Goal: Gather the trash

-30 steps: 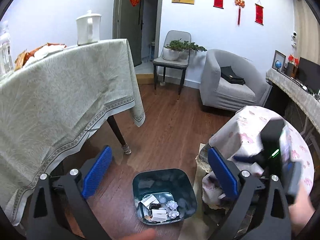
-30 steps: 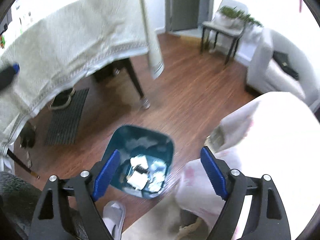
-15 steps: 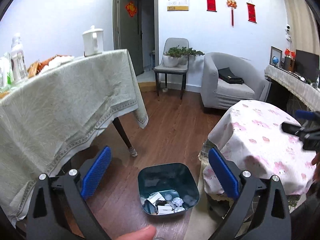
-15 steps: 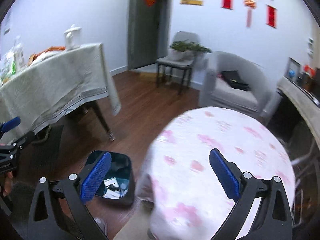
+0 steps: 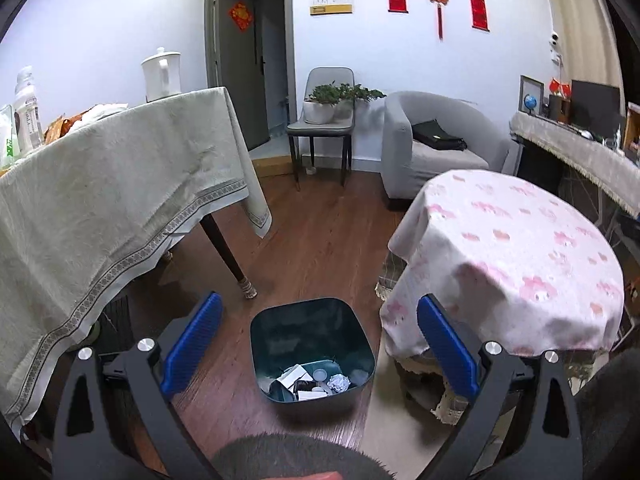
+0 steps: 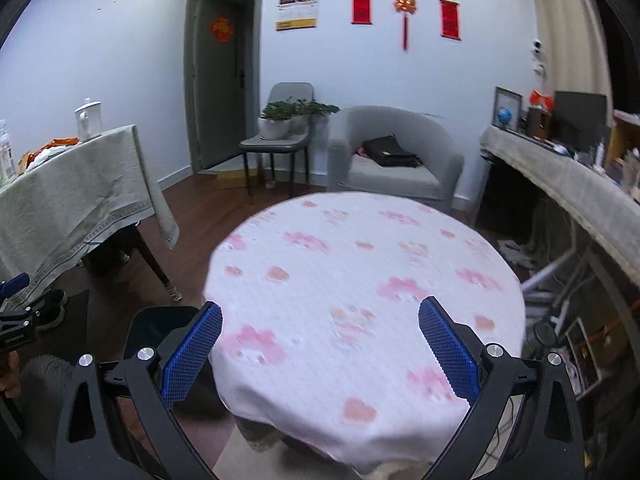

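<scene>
A dark teal trash bin [image 5: 312, 320] stands on the wooden floor between two tables. It holds crumpled paper and other scraps [image 5: 316, 382] at its bottom. My left gripper [image 5: 318, 344] is open and empty, above the bin. My right gripper [image 6: 320, 344] is open and empty, above the round table with the pink-patterned cloth [image 6: 360, 264]. Only the bin's rim [image 6: 160, 316] shows in the right wrist view, at the lower left. The left gripper's tip [image 6: 14, 308] shows at that view's left edge.
A table with a grey-green cloth [image 5: 100, 184] stands left, with a white kettle [image 5: 160, 74] and a bottle [image 5: 26, 108] on it. The round table [image 5: 512, 248] is right of the bin. A grey armchair [image 5: 432, 148], a chair with a plant [image 5: 324, 116] and a side counter [image 6: 568, 184] lie beyond.
Both grippers rose and tilted up from the bin. The right gripper swung right, from over the bin to over the round table. Both stayed open.
</scene>
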Motion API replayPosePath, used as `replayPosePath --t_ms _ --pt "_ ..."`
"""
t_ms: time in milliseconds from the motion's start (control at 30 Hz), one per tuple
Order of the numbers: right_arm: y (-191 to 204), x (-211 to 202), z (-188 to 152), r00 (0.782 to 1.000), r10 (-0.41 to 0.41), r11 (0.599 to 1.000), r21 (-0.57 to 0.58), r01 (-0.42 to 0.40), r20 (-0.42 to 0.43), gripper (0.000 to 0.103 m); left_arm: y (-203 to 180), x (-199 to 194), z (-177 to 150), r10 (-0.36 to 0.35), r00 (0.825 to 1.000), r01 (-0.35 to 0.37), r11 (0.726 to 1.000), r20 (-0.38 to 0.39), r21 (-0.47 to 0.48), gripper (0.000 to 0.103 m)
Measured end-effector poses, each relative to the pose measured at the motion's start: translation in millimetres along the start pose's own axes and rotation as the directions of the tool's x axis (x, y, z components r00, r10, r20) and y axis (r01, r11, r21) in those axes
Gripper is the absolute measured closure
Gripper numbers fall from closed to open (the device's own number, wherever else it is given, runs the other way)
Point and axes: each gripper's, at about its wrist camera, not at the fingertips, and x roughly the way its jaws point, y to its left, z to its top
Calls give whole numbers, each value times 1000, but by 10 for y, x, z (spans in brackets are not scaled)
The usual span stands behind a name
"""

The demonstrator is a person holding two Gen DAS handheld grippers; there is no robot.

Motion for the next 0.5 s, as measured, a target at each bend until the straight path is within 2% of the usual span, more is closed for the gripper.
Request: replayPosePath --t_ms 167,233,300,500 --pt "-98 71 -239 999 -39 999 -18 39 -29 4 -83 41 -75 -3 1000 3 1000 -7 14 4" --pt "-109 186 -353 997 -43 999 -33 41 -65 3 -104 38 -77 -2 1000 3 1000 -6 20 4" --pt "-117 239 -366 996 -24 999 -32 21 -92 4 -135 77 -103 2 1000 -1 1000 -18 29 4" --pt "-117 173 -360 996 64 998 -9 -65 -55 3 -163 106 -137 5 1000 -4 999 -29 39 4"
